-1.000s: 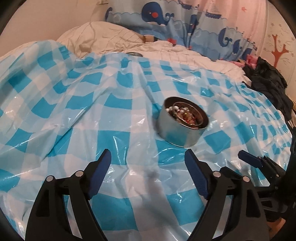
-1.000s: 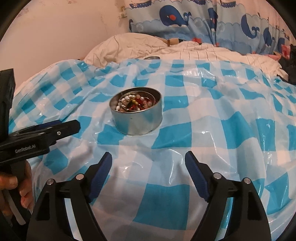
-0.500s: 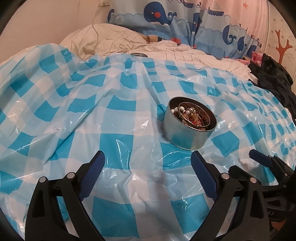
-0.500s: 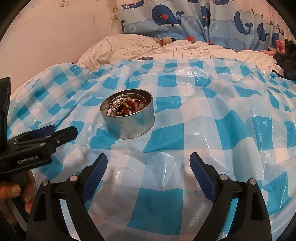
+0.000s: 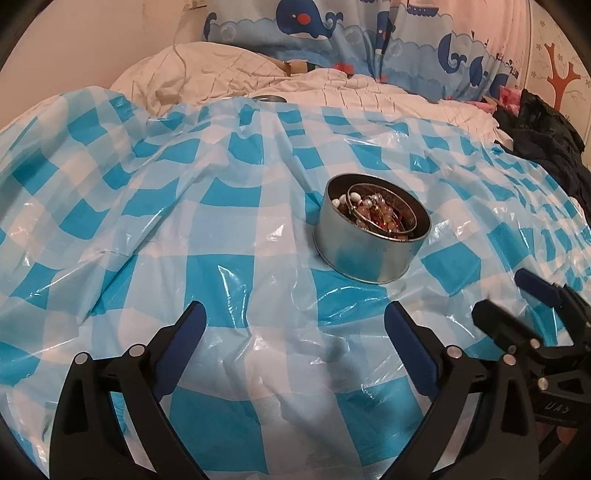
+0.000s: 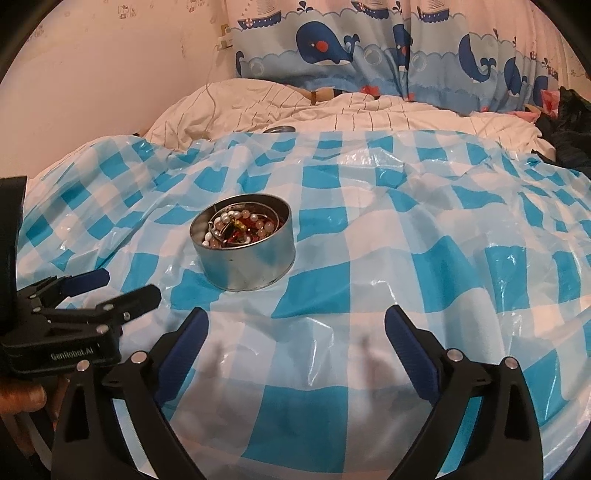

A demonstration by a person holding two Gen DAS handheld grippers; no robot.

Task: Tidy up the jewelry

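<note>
One tin (image 5: 364, 243) on one checked sheet (image 5: 184, 240), holding a tangle of beads (image 6: 236, 229) too tangled to count, plus at least one bangle (image 5: 384, 212). One lid (image 6: 281, 129) lies at the sheet's far edge. Two grippers: left (image 5: 293, 325), right (image 6: 295, 325); one hand (image 6: 22, 397) visible, one whale curtain (image 6: 388, 48).

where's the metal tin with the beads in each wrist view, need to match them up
Left wrist view: the metal tin sits right of centre on the blue checked sheet, ahead of the right-hand finger.
Right wrist view: the tin sits left of centre, ahead of the left-hand finger.
Shared landmark: the whale curtain along the top, and a small round metal piece at the sheet's far edge.
</note>
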